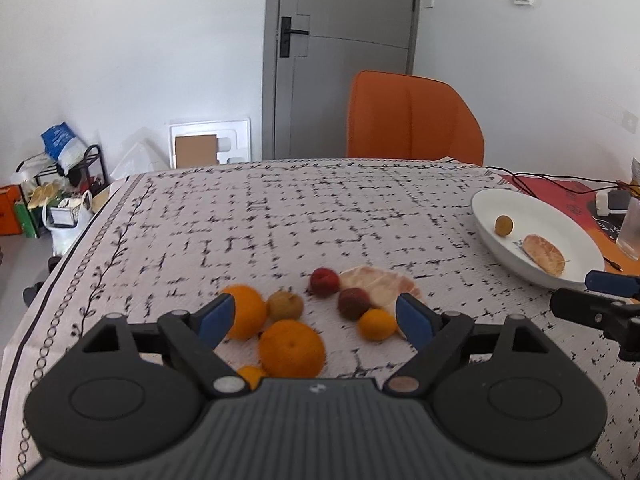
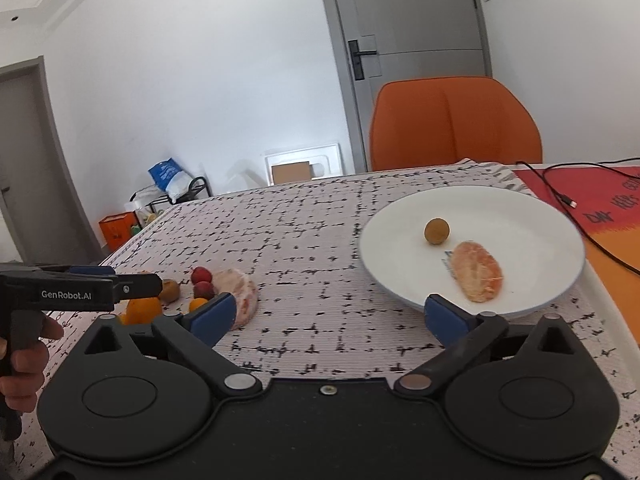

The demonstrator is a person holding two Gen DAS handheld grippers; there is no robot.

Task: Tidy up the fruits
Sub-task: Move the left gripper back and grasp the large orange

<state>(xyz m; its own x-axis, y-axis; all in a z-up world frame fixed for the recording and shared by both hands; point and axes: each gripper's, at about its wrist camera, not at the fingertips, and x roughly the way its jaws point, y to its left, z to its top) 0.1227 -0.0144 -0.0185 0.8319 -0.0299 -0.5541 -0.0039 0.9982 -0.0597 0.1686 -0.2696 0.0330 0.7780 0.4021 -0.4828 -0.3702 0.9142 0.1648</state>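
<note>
Two pieces sit on your white plate [image 2: 520, 208]: a small brown round fruit [image 2: 437, 231] and, just beside it, a peeled citrus segment [image 2: 479, 276]. Left of the plate on the tablecloth [image 1: 280, 216] lie oranges [image 1: 291, 348], two red fruits [image 1: 324, 281] and a larger peeled piece [image 1: 380, 280]. Your left gripper [image 1: 316, 320] hangs spread over that cluster, grasping nothing; your right gripper [image 2: 328, 316] stands wide, empty, at the plate's near rim.

Both grippers [image 1: 316, 318] [image 2: 326, 316] were matte black with blue finger pads [image 1: 216, 320], silver pivot screws [image 2: 239, 381] and white "GenRobot.AI" lettering [image 2: 66, 295].
</note>
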